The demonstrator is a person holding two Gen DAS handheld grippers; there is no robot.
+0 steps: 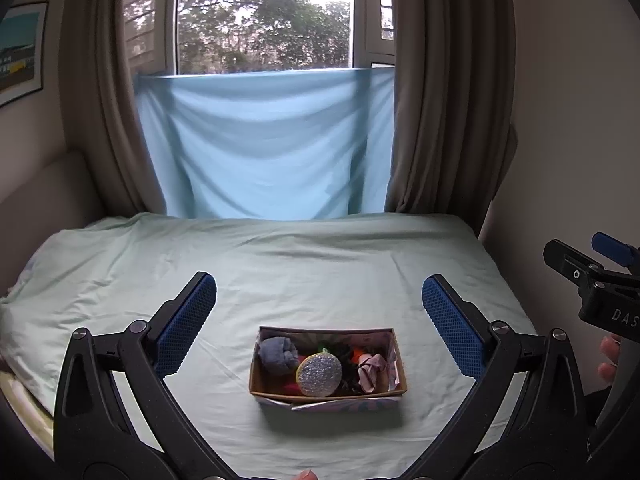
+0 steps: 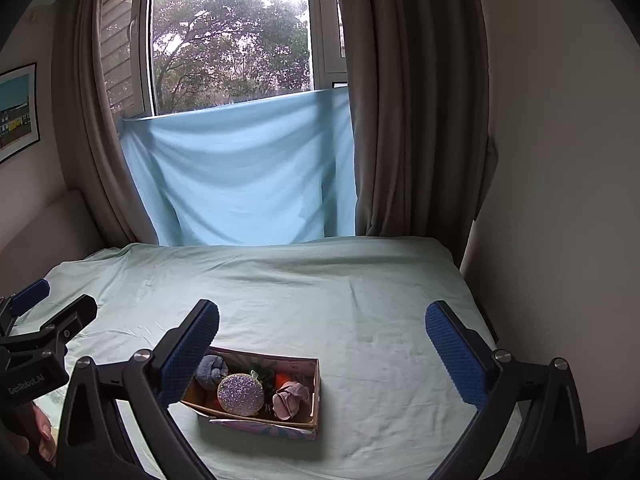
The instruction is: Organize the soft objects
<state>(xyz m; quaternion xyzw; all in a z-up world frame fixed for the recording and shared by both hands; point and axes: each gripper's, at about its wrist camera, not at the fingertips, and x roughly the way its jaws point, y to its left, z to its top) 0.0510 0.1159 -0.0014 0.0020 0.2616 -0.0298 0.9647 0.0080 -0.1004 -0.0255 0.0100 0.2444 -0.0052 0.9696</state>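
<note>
Left wrist view: cardboard box (image 1: pixel 328 364) of soft things on the bed (image 1: pixel 280 272), near its front edge.

"DAS" is readable on the right gripper (image 2: pixel 322 334), "GenRobot.AI" on the left gripper (image 1: pixel 319 304). Both have their 2 blue fingers spread wide, empty, above the pale green sheet. Behind stand a light blue cloth (image 1: pixel 260 144), brown curtains (image 1: pixel 436 80) and a window (image 1: pixel 264 16).

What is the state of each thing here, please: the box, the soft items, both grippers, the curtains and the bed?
Box: open, no lid, on the bed.
Blue rolled cloth: inside the box, left end.
Glittery round sponge: inside, leaning up at the front.
Pink cloth: inside, right end, crumpled.
Left gripper: open, empty.
Right gripper: open, empty.
Curtains: drawn apart.
Bed sheet: spread, slightly wrinkled.
</note>
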